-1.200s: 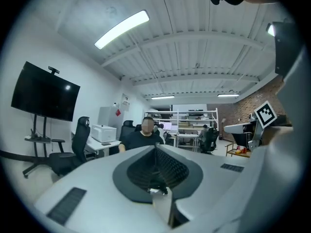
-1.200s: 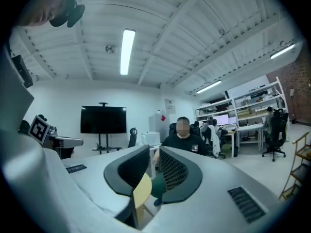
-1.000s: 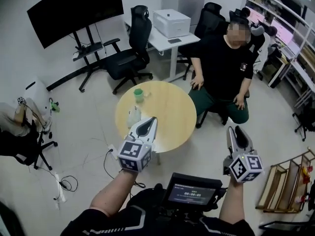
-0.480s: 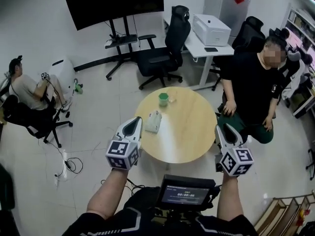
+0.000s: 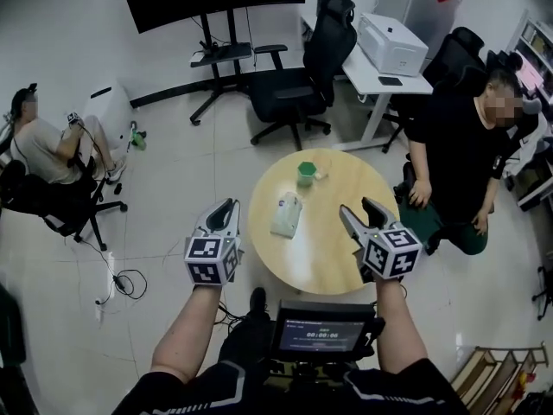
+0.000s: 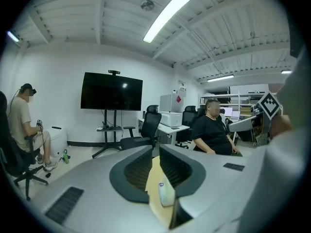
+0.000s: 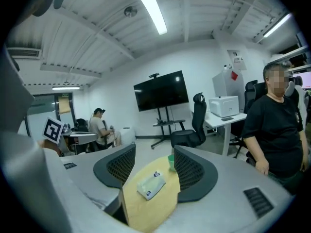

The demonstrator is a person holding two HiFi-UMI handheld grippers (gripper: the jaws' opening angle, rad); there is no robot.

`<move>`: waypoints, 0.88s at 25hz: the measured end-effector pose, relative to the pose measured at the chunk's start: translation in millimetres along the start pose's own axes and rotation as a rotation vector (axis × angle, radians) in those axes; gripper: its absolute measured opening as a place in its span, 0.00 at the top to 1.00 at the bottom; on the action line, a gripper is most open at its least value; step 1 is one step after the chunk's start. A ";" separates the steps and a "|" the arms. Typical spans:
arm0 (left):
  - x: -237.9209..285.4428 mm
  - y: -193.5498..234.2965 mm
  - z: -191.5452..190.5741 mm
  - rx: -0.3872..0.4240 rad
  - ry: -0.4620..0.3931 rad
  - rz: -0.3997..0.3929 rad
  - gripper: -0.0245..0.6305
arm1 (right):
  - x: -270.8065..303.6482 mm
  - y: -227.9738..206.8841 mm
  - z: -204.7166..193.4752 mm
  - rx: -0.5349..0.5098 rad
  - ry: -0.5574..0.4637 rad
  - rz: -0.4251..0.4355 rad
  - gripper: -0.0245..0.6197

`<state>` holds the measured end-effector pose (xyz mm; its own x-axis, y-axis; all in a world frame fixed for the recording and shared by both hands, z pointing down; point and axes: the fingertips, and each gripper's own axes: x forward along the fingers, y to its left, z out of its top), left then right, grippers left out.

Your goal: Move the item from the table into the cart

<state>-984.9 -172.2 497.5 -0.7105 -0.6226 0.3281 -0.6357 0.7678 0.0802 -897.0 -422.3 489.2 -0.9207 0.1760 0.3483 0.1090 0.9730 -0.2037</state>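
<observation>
A: White packet (image 5: 286,213), where is it?

B: I see it lying flat on the round counter (image 5: 333,262), near the green cup (image 5: 306,174).

A: Are you holding it?

B: No. My left gripper (image 5: 226,207) and right gripper (image 5: 356,207) hang in the air, one on each side of it, not touching. Both sets of fingers have just been opening. They are let go, with nothing in them.

Left gripper (image 5: 229,207), right gripper (image 5: 357,207): my grey tapered shells, black ribbed pads (image 7: 120,165) inside. Left marker cube (image 5: 212,260) and right marker cube (image 5: 391,251): white, black squares. Short dark sleeves (image 5: 216,387), pale piping. Black screen unit (image 5: 321,335) at chest.
</observation>
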 end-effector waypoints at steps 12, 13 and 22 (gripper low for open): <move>125.2 174.9 -105.3 -0.031 0.269 -0.119 0.81 | 253.2 65.7 -116.6 0.180 0.316 -0.087 0.35; 135.0 181.1 -116.3 -0.046 0.293 -0.119 0.81 | 266.7 65.2 -132.5 0.201 0.355 -0.090 0.35; 214.3 211.9 -190.5 -0.071 0.468 -0.144 0.81 | 365.0 35.6 -227.8 0.277 0.593 -0.189 0.35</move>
<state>-1214.4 -114.1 764.1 -0.3948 -0.6006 0.6953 -0.6836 0.6976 0.2144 -1143.9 -289.3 817.6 -0.5451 0.1360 0.8273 -0.2059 0.9348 -0.2894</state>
